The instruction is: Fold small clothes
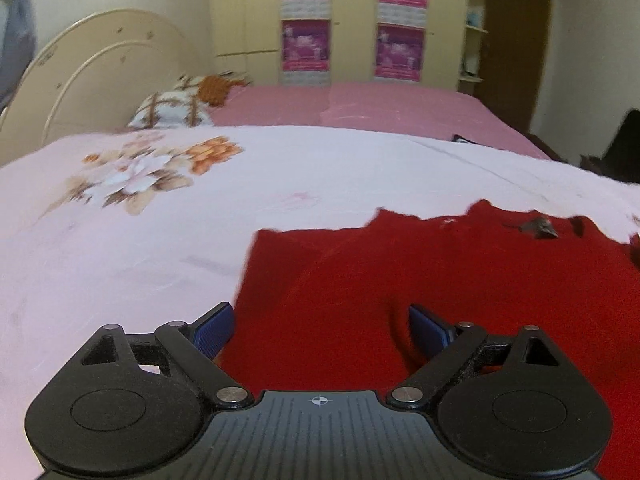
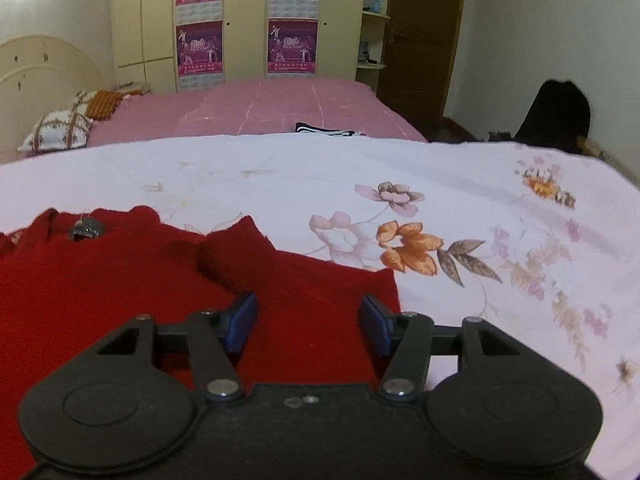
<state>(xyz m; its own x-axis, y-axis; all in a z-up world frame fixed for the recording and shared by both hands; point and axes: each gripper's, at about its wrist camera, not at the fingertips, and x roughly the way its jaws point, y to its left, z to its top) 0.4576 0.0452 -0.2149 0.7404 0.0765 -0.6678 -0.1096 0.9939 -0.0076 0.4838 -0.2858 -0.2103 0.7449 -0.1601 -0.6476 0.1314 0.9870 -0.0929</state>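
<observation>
A small red knitted garment (image 1: 440,280) lies spread flat on a white floral sheet (image 1: 140,220); a dark ornament (image 1: 538,227) sits near its neckline. My left gripper (image 1: 320,330) is open over its left part, left pad at the garment's edge. In the right wrist view the same garment (image 2: 100,280) lies with one sleeve (image 2: 236,252) folded inward. My right gripper (image 2: 308,322) is open just above the garment's right side, holding nothing.
The floral sheet (image 2: 440,208) covers the near bed. A pink bed (image 2: 260,108) lies beyond with a pillow (image 2: 56,130) and a dark striped cloth (image 2: 324,128). Wardrobes with posters (image 2: 246,20) stand behind. A dark chair (image 2: 560,114) stands at right.
</observation>
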